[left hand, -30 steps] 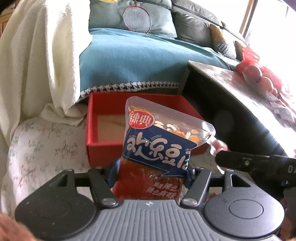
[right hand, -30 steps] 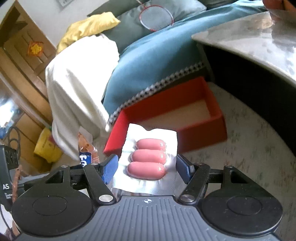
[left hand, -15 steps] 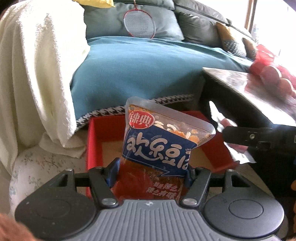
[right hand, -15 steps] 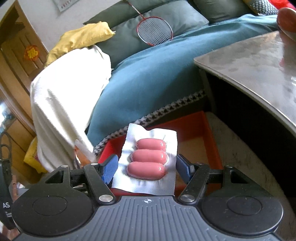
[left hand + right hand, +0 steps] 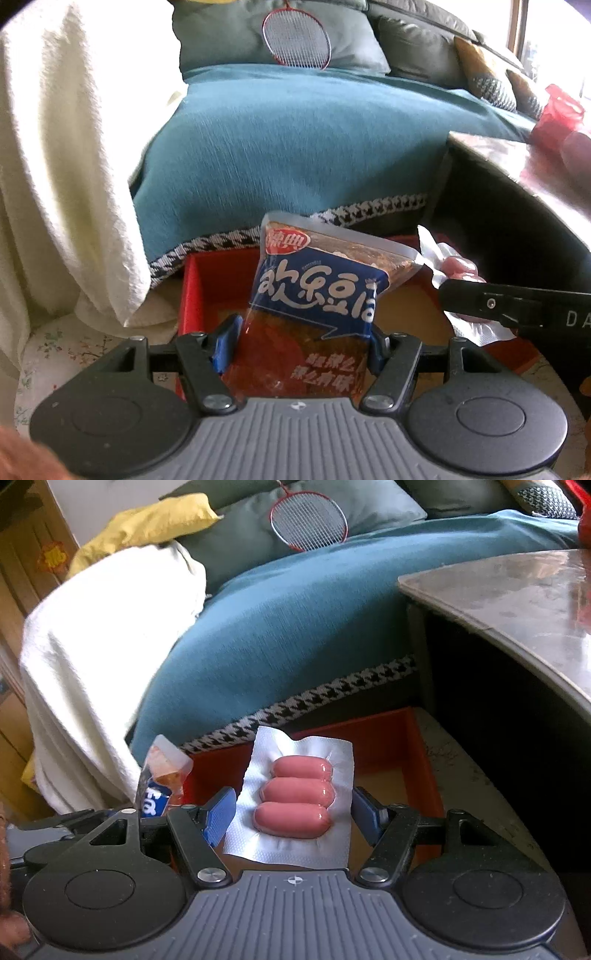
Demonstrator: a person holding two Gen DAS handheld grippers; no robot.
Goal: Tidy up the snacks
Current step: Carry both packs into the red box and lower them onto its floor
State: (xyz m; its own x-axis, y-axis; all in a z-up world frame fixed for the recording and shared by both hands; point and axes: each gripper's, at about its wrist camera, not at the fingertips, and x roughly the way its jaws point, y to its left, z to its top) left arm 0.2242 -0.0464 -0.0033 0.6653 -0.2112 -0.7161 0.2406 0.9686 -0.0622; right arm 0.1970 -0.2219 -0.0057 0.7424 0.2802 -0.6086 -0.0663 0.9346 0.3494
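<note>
I have the left tool (image 5: 301, 341) clenched on a blue-and-red snack bag (image 5: 317, 306) with white Chinese lettering; the blue pads press its lower sides and the bag stands nearly upright, its clear top seal leaning a little to the right. It hangs above the red box (image 5: 207, 280), over the box's left half. The box is open-topped with a pale cardboard floor and sits on a floral-patterned surface (image 5: 55, 354).

My right tool (image 5: 293, 814) is grasping a white vacuum pack of three pink sausages (image 5: 295, 797); the pack lies flat between the blue pads, sausages stacked one behind another. In the right wrist view it is above the red box (image 5: 384, 738) too, toward the box's middle, and the snack bag (image 5: 162, 775) shows just left of it, near the box's left wall. From the left wrist view, the right tool's black finger (image 5: 509, 306) and the crinkled edge of the sausage pack (image 5: 458, 266) sit over the box's right side.

Behind the box runs a teal blanket (image 5: 295, 140) with a houndstooth hem, draped over a sofa. A cream throw (image 5: 62, 166) hangs left of the box, a badminton racket (image 5: 295, 37) leans against the cushions behind it, and a dark table (image 5: 517, 598) with a glossy stone top stands right of the box.
</note>
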